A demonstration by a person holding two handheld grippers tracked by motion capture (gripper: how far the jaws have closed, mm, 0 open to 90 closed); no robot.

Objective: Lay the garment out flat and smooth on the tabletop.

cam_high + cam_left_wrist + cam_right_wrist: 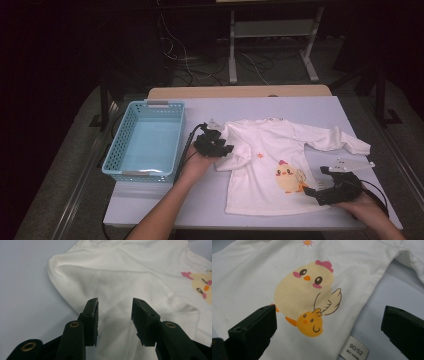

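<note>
- Tabletop [150,200]: pale surface carrying a shirt and a basket; a person's forearms come in from the near edge.
- Shirt [270,165]: small white long-sleeved garment lying face up in the middle of the tabletop, chick print [305,296] showing on the front. One sleeve [335,139] is spread out to the right; the other sleeve [82,277] is drawn in against the body on the left. A size label [355,350] sits at the side seam near the hem.
- Basket [147,142]: light blue, just left of the shirt, apart from it, nothing seen inside.
- Left tool [214,146]: at the shirt's left shoulder and sleeve. Jaws stand partly apart over the cloth; no fabric is pinched between them.
- Right tool [320,187]: at the shirt's lower right corner, by the hem. Jaws stand wide apart, one over the print, one over bare tabletop; nothing gripped.
- Step in hand, as judged: both tools are being placed for a first fold of the shirt; no grip taken yet.
- Next move, as judged: the left tool must lower and close on the sleeve edge, taking the cloth without bunching, while the right tool closes on the hem.
</note>
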